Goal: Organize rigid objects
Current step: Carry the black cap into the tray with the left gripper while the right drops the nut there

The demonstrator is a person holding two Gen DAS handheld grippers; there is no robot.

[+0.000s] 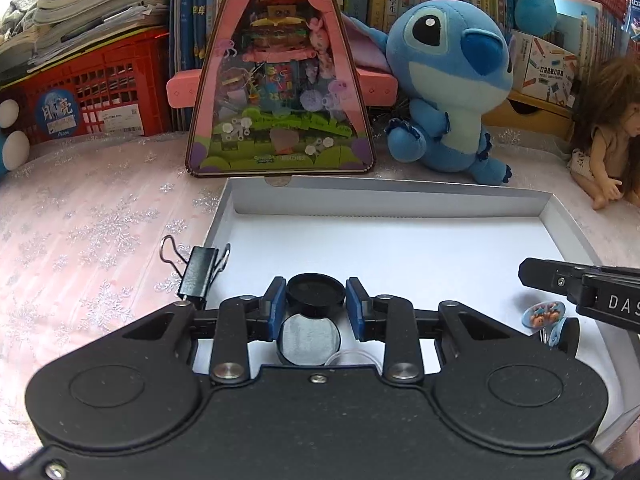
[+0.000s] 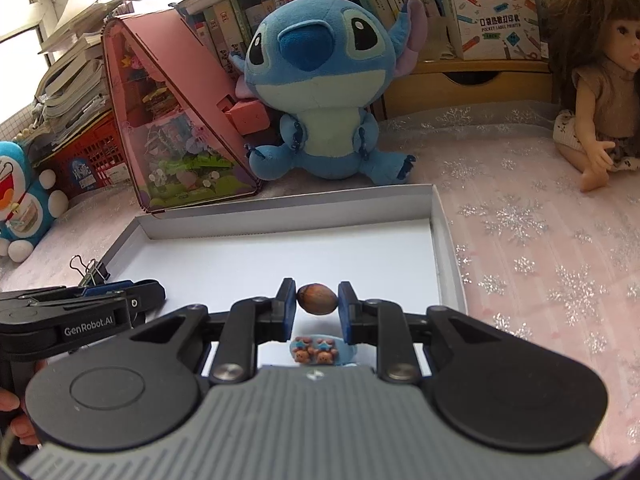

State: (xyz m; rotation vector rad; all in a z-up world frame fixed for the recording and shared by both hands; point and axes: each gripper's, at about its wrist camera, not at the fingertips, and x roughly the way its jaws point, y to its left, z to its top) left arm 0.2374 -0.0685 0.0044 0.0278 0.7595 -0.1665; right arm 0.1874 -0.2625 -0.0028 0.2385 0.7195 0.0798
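Covering the desk [image 2: 540, 240] is a pink cloth with silver snowflakes, and books line the shelves behind it. Largest of what stands on it is the pink triangular toy case [image 1: 280, 92], upright at the back, with the blue plush toy [image 1: 448, 80] seated just to its right and a doll [image 2: 592, 80] further right. A red crate [image 1: 92, 92] under stacked papers sits at the far left.

Nearer lies the shallow white box lid [image 1: 384, 200], open side up, its floor mostly bare. The left gripper [image 1: 316, 300] hovers over the lid's near left part, clenched on a round black cap [image 1: 316, 294] held between its blue pads. Below it, on the lid's floor, lies a round grey disc [image 1: 310, 340]. The right gripper [image 2: 317, 300] is over the lid's near middle, grasping a small brown nut [image 2: 316, 298] by its two ends.

A black binder clip [image 1: 198, 274] stands just outside the lid's left wall, touching it as far as I can tell. Smallest is a light-blue charm with little bear figures [image 2: 316, 350], lying on the lid's floor beneath the right gripper.
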